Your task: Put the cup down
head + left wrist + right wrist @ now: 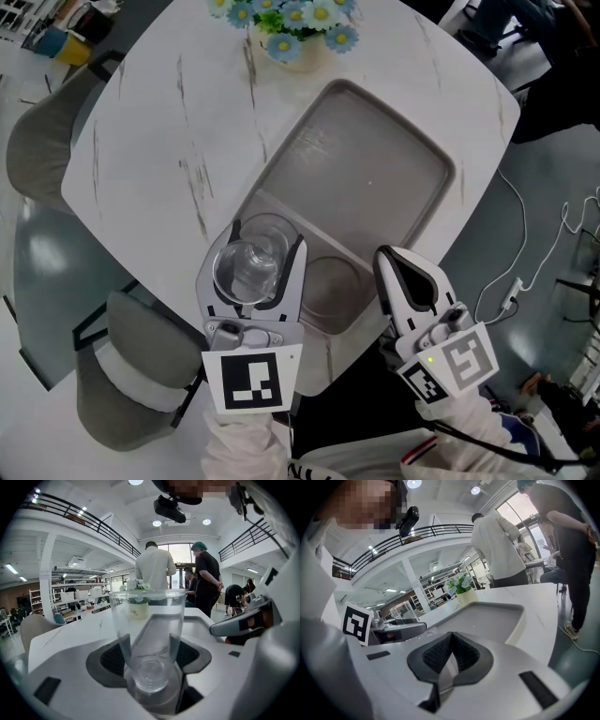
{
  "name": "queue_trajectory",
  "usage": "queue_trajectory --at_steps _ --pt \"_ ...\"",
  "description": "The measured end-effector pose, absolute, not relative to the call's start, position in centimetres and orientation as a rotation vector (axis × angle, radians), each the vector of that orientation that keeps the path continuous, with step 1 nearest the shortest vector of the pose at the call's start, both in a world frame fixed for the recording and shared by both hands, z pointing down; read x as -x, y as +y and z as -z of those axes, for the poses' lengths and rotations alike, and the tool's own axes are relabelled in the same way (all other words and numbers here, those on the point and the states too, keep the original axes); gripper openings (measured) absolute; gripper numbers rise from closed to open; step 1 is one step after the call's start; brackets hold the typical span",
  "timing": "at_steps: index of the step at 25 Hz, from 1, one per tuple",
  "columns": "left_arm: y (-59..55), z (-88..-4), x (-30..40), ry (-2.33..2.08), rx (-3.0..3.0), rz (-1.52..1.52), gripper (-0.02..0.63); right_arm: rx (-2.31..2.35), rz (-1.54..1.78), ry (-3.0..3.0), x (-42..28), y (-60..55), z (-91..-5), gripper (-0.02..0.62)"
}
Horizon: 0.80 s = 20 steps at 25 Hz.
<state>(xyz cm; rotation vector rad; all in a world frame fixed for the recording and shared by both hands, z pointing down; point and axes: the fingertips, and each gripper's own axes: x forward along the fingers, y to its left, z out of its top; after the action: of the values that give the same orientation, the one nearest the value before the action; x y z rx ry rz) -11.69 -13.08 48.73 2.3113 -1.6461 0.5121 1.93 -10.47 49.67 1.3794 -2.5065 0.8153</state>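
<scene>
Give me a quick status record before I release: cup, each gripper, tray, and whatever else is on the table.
cup: clear glass, upright, no liquid visible
cup position: over the near-left part of the tray; contact with it cannot be told
left gripper: jaws closed on the cup
right gripper: jaws together, nothing between them, at the tray's near edge
round recess: unoccupied, just right of the cup
table: white, flower pot at the far edge
</scene>
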Motion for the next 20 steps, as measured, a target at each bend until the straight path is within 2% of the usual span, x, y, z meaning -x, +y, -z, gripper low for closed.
queue_trajectory --at_steps 20 --pt "-11.9 -49.2 12.0 -1.665 -2.274 -0.532 0.296 -1.37 -0.816 -2.508 -2.2 -8.7 -49.4 0.005"
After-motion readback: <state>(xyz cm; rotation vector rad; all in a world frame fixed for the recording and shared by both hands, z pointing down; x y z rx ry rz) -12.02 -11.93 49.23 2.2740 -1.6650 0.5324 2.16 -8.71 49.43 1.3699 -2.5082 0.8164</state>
